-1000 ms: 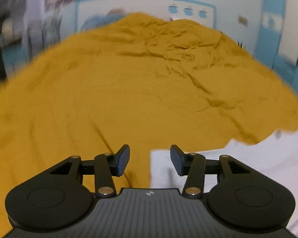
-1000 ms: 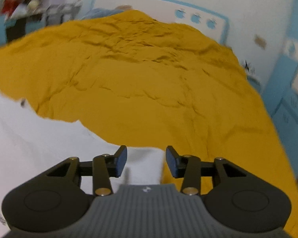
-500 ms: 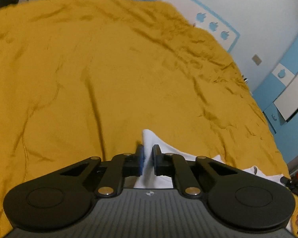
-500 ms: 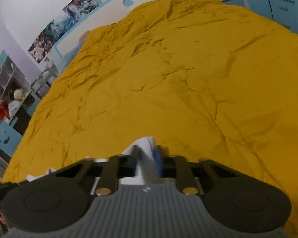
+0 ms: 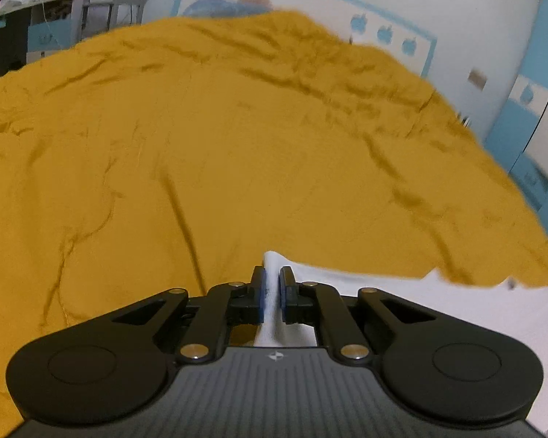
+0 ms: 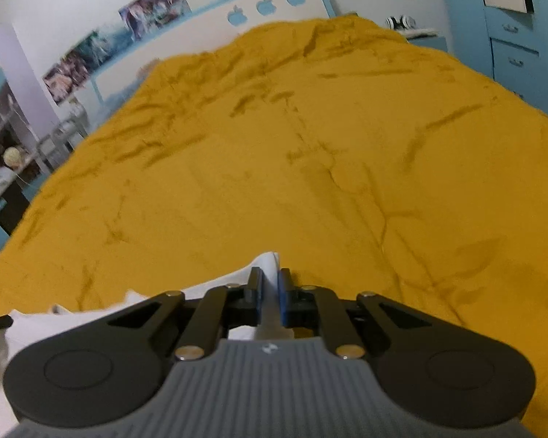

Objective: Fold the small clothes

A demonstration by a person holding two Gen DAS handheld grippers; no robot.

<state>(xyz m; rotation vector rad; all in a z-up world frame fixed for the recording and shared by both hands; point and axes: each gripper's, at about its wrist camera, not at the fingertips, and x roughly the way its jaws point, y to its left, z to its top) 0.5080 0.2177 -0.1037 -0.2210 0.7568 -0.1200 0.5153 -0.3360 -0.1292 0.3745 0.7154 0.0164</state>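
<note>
Our left gripper [image 5: 272, 284] pinches one corner of the white garment [image 5: 402, 292]; our right gripper [image 6: 272, 286] pinches the opposite corner. The garment [image 6: 91, 314] stretches between them, low over the mustard bedspread [image 5: 237, 146].

I am in a bedroom of a home, maybe a child's room. In front of me is a big bed with a wrinkled mustard bedspread [image 5: 237, 153]. Behind the bed I see a white headboard [image 6: 215, 33] with a blue border and three blue apple shapes [image 6: 266, 4]. On the wall above the headboard hang posters [image 6: 153, 3]. To the right of the bed stand blue drawers [image 6: 515, 58]. To the left of the bed there are shelves [image 6: 7, 127] with small things.
</note>
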